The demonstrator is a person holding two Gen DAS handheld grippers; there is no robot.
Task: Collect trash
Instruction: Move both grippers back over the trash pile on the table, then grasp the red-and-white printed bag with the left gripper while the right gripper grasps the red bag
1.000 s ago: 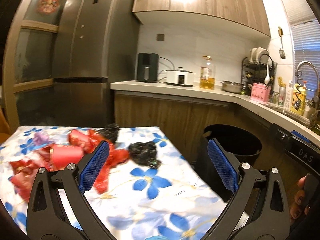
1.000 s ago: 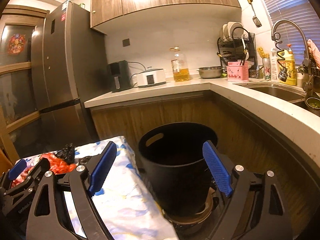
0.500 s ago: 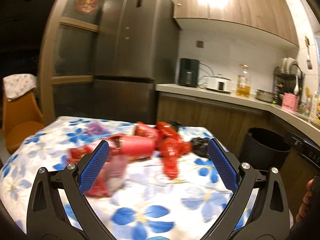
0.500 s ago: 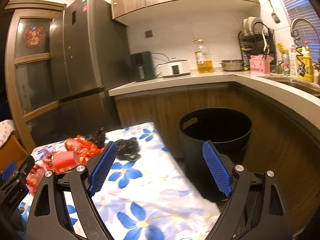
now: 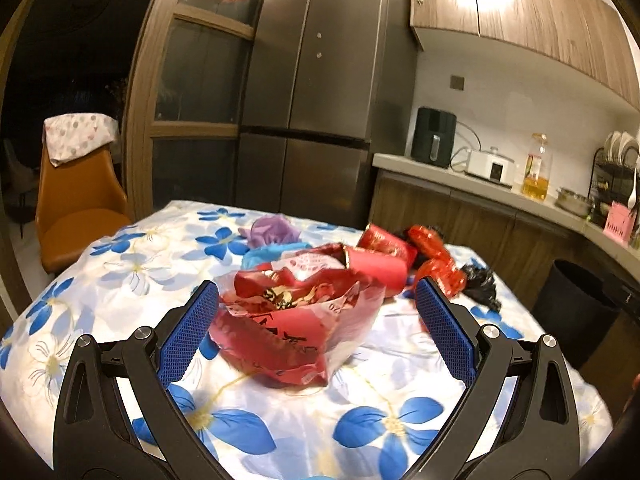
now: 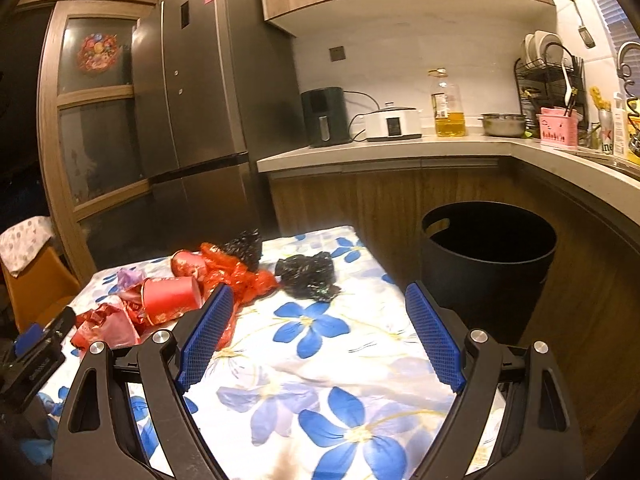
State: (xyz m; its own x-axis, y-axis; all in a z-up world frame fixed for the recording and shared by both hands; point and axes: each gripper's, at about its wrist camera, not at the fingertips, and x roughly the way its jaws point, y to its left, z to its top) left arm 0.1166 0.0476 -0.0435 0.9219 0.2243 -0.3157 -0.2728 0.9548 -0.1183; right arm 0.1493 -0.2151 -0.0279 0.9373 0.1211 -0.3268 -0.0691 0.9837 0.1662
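So my left tool is spread wide with nothing pinched, and the crumpled red wrapper pile sits right between its blue pads, on the flowered bench. The pile is wider than tall, its long axis running roughly side to side across my view, open mouth facing up. Behind it a red paper cup lies on its side, long axis also crosswise; from the right wrist view its open end points left. A black crumpled bag lies apart from the red stuff, near the bench's far right edge.

Right tool is wide open too, empty, hovering over bare tablecloth with plenty of room. The black bin stands on the floor just past the bench's right edge, below the kitchen counter, mouth up.
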